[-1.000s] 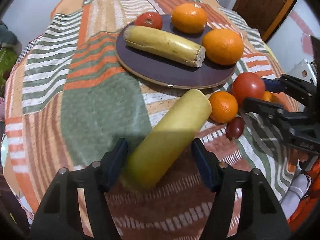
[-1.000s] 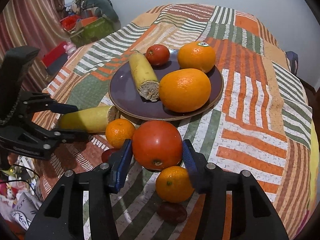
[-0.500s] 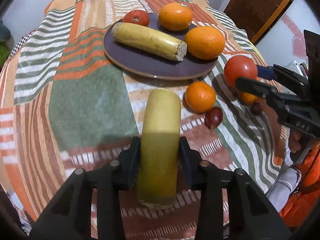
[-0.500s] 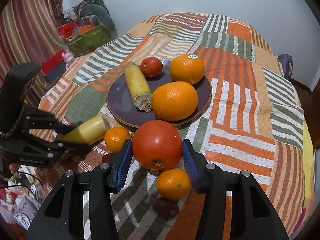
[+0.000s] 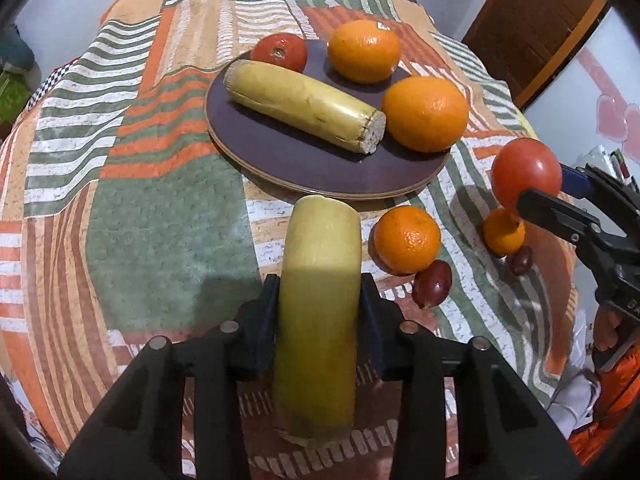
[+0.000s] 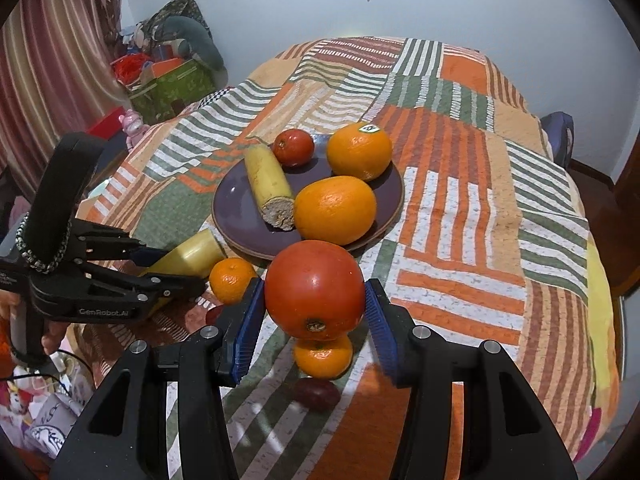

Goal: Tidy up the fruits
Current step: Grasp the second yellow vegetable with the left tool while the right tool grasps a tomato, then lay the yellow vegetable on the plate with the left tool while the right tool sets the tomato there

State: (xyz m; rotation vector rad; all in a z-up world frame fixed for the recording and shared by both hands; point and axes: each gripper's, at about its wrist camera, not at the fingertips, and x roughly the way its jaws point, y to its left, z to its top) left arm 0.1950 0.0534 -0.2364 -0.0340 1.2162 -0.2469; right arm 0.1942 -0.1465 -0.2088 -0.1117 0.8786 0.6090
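My left gripper [image 5: 319,308] is shut on a yellow banana piece [image 5: 320,280], held above the cloth and pointing at the dark purple plate [image 5: 280,160]. The plate holds a banana piece [image 5: 304,106], two oranges [image 5: 425,114] and a small tomato [image 5: 280,52]. My right gripper [image 6: 314,312] is shut on a large red tomato [image 6: 314,288], lifted above the table just in front of the plate [image 6: 236,216]. Two mandarins [image 5: 406,238] [image 6: 323,356] and two dark red small fruits [image 5: 432,283] [image 6: 316,394] lie on the cloth.
The round table wears a striped patchwork cloth [image 6: 460,160]. Boxes and clutter [image 6: 168,80] stand on the floor at the far left. A wooden door [image 5: 532,20] is behind the table on the right.
My left gripper closed on the banana piece, straightened it and lifted it. My right gripper rose with the tomato, away from the mandarin below it.
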